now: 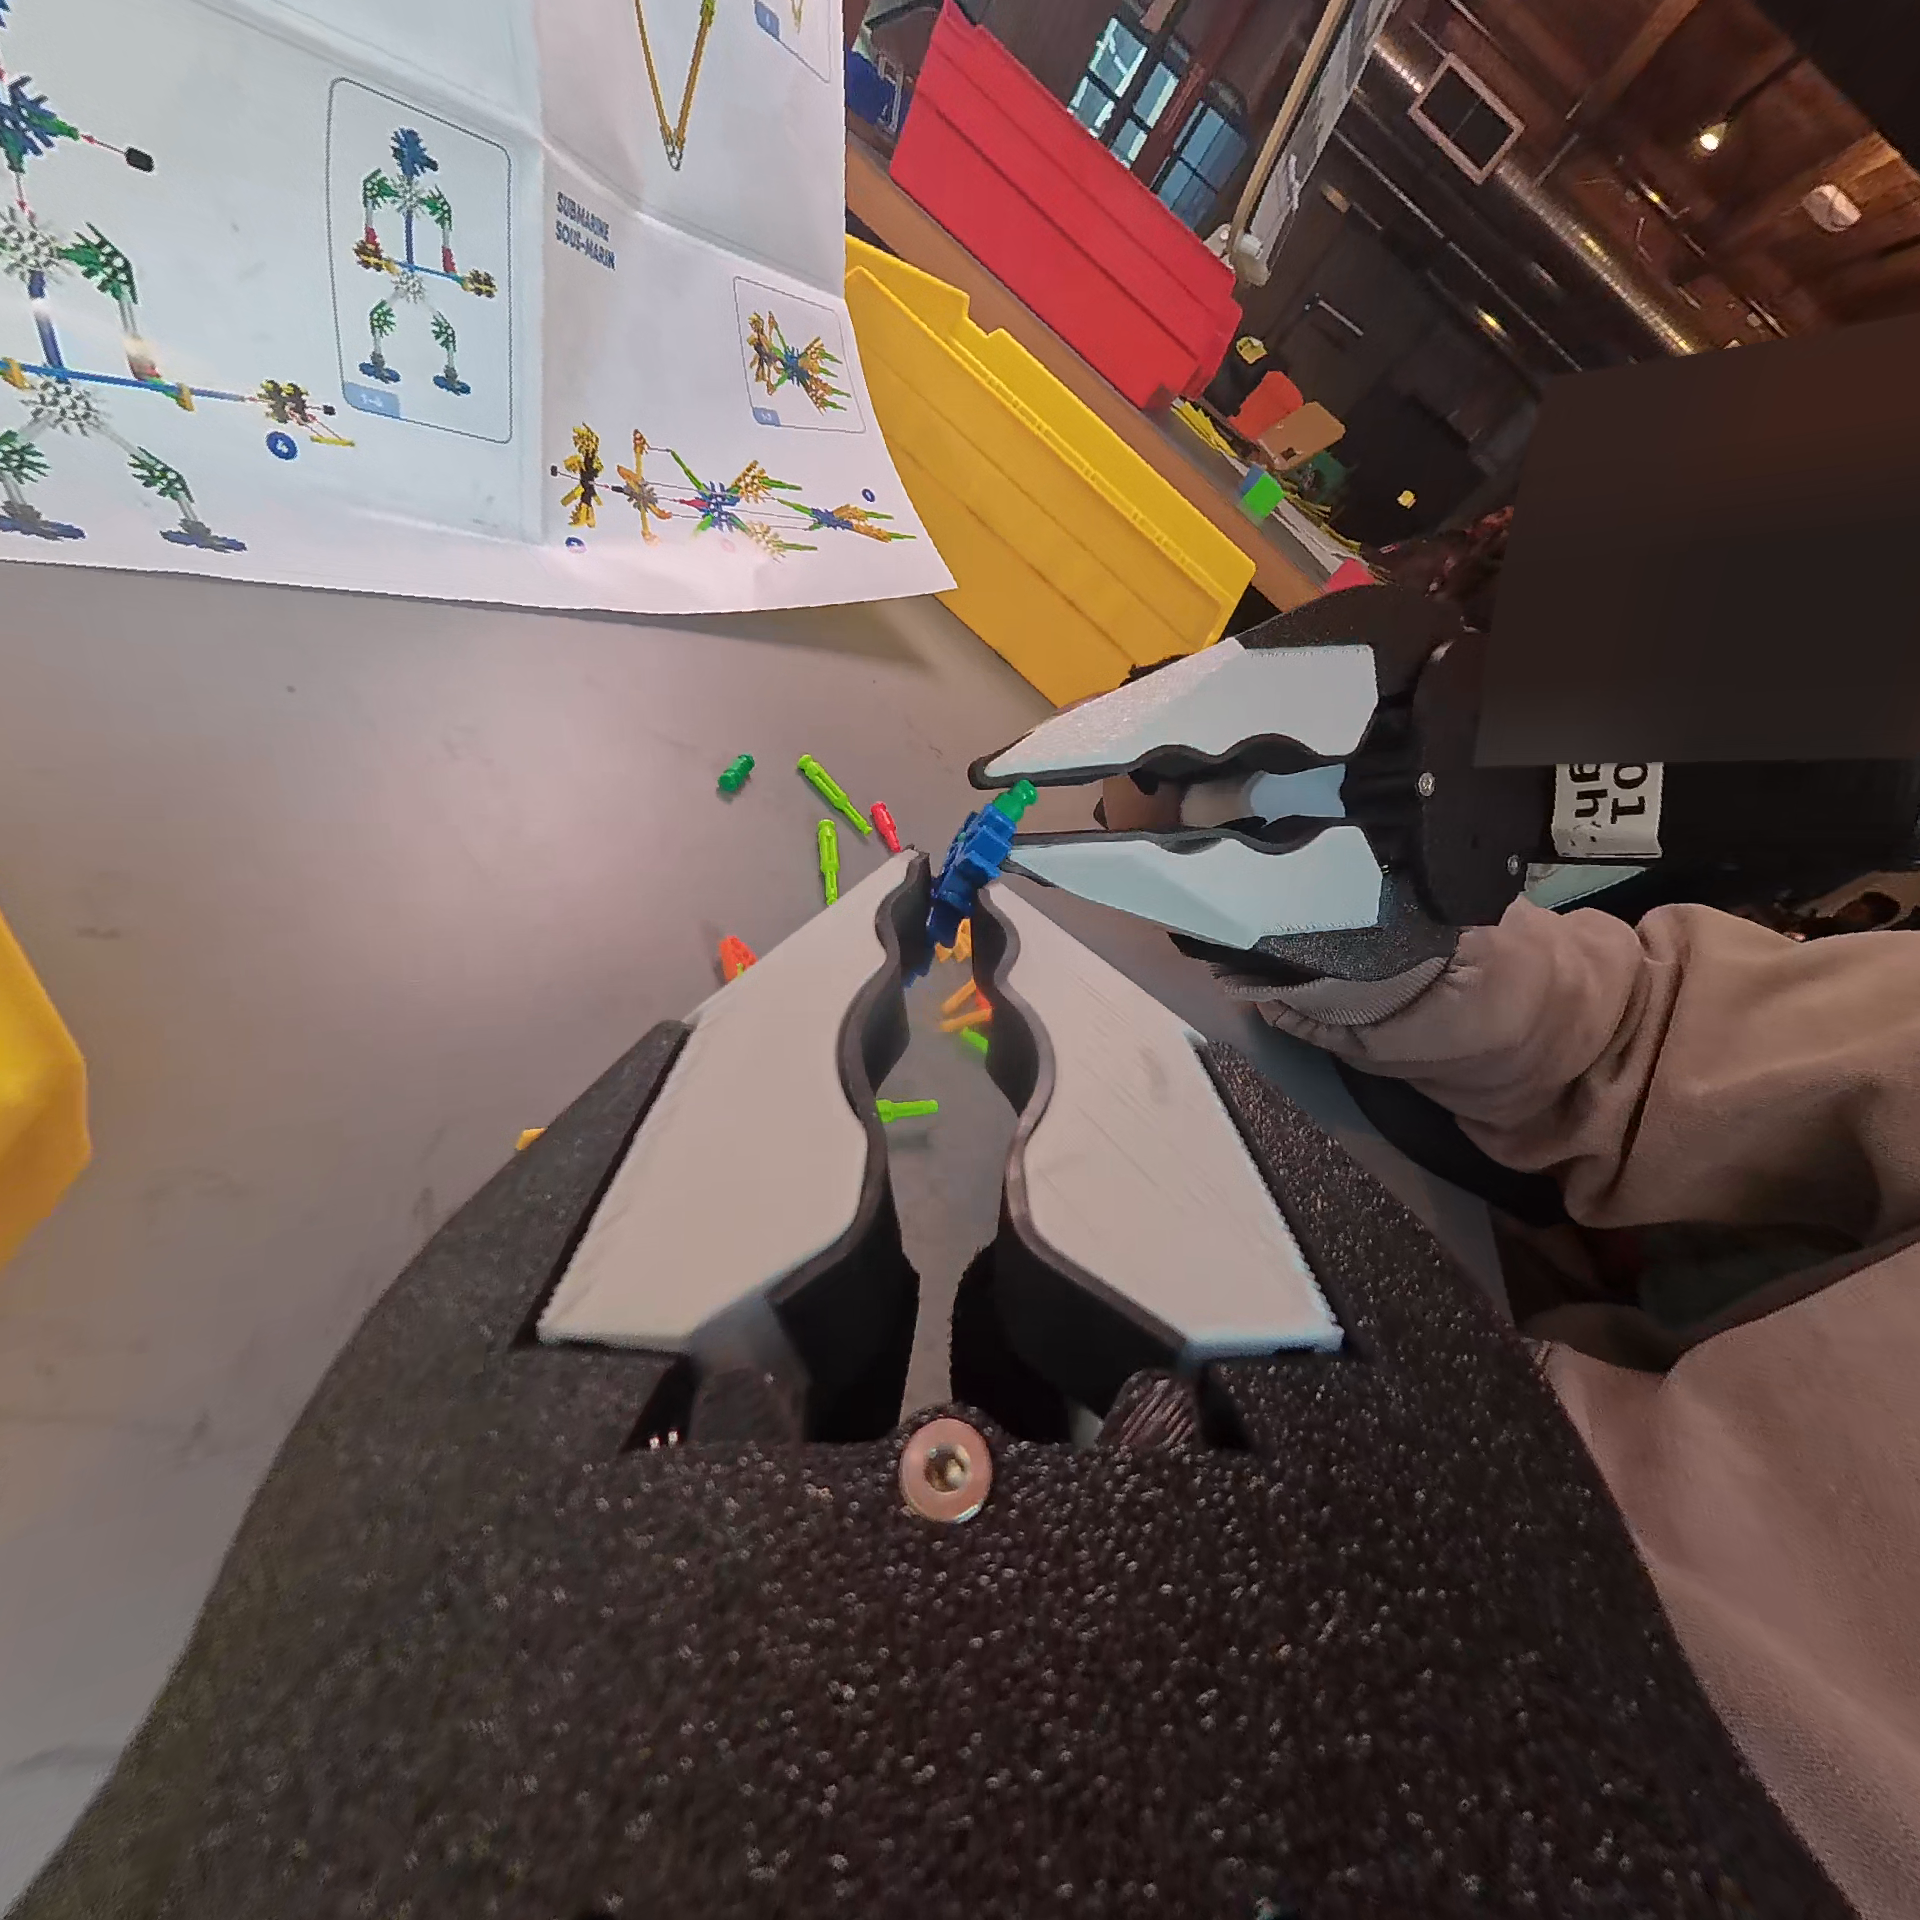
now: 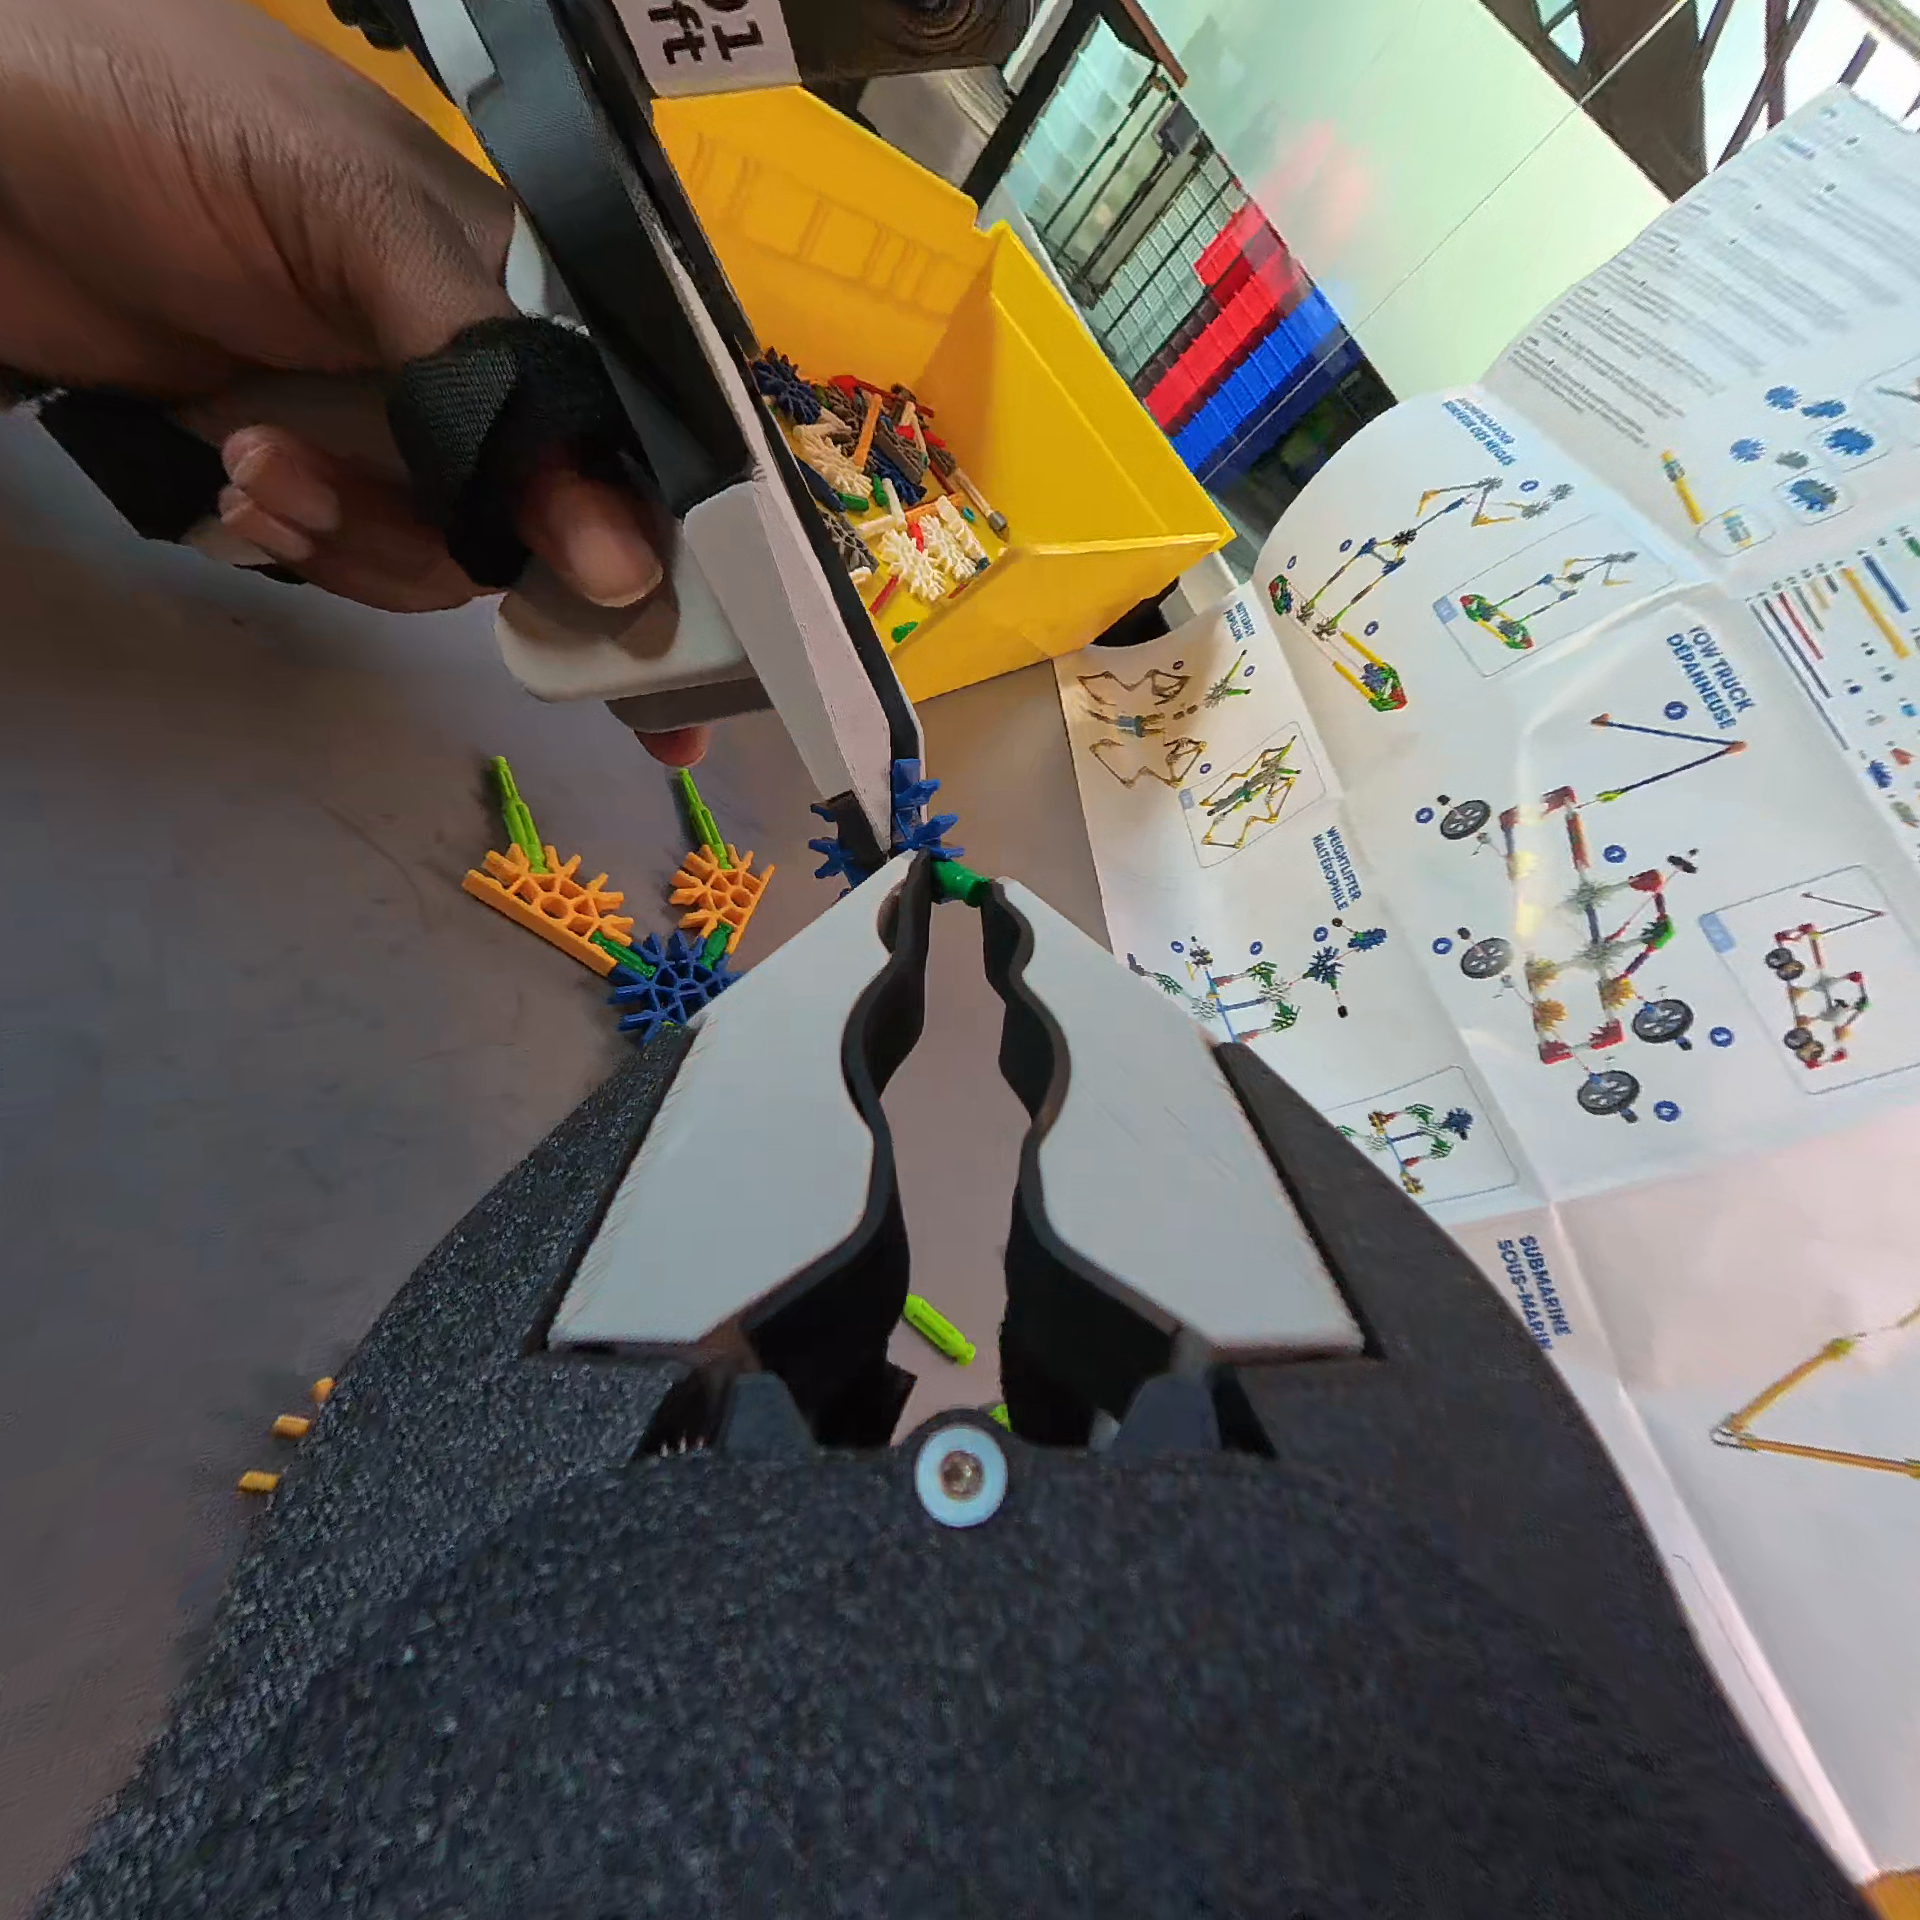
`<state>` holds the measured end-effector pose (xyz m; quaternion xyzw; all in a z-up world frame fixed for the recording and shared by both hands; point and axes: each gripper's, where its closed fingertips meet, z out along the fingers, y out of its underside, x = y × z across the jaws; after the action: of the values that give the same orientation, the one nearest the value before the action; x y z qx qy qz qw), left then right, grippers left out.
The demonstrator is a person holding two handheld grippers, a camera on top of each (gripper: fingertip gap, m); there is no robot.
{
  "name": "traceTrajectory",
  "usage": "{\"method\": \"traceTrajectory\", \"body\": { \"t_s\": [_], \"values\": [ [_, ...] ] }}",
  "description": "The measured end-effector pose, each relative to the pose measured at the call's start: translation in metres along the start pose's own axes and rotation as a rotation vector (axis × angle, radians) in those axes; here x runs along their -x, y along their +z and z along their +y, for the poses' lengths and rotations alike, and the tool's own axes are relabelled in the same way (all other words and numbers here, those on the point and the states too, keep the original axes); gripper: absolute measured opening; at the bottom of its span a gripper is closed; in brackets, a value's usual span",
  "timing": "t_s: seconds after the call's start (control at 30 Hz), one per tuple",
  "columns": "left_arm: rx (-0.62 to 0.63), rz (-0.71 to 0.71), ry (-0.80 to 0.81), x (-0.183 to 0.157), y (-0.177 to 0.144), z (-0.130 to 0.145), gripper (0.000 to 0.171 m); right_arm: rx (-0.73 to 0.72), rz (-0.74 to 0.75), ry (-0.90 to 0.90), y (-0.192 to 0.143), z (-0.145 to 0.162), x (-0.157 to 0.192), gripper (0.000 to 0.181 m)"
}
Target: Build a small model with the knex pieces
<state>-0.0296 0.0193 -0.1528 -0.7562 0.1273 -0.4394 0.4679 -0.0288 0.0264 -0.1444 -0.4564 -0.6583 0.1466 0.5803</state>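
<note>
My left gripper (image 1: 950, 883) is shut on a blue snowflake connector (image 1: 964, 864), held edge-on above the grey table (image 1: 312, 883). My right gripper (image 2: 954, 880) is shut on a short green rod (image 2: 960, 884), and the rod's end meets the blue connector (image 2: 921, 819). In the left wrist view the right gripper (image 1: 995, 810) comes in from the right with the green rod (image 1: 1018, 798) in its tips. In the right wrist view the left gripper (image 2: 883, 826) comes down from the upper left, held by a hand (image 2: 312, 312).
An assembly of orange connectors, green rods and a blue connector (image 2: 623, 920) lies on the table. Loose green and red rods (image 1: 831, 805) lie nearby. A yellow bin of parts (image 2: 1091, 436) stands behind. An unfolded instruction sheet (image 2: 1558, 831) lies to the right. A red bin (image 1: 1039, 208) stands farther off. My two grippers' fingertips are within a few centimetres of each other.
</note>
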Motion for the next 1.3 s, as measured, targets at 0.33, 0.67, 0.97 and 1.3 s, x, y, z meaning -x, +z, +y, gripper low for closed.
{"method": "traceTrajectory", "body": {
  "t_s": [0.33,0.67,0.97,1.3],
  "values": [
    [0.158,0.105,0.182,-0.013,-0.001,0.018,0.006,-0.096,-0.303,0.157,-0.012,-0.001,0.016,0.005],
    [0.116,0.264,0.310,-0.047,-0.005,0.016,0.008,-0.255,-0.599,0.476,-0.040,-0.021,0.022,0.003],
    [-0.011,0.318,0.333,-0.067,-0.009,-0.001,0.006,-0.468,-0.660,0.775,-0.046,-0.051,0.005,0.002],
    [-0.040,0.337,0.265,-0.066,-0.014,-0.010,0.006,-0.462,-0.687,0.777,-0.047,-0.045,0.007,0.002]
  ]
}}
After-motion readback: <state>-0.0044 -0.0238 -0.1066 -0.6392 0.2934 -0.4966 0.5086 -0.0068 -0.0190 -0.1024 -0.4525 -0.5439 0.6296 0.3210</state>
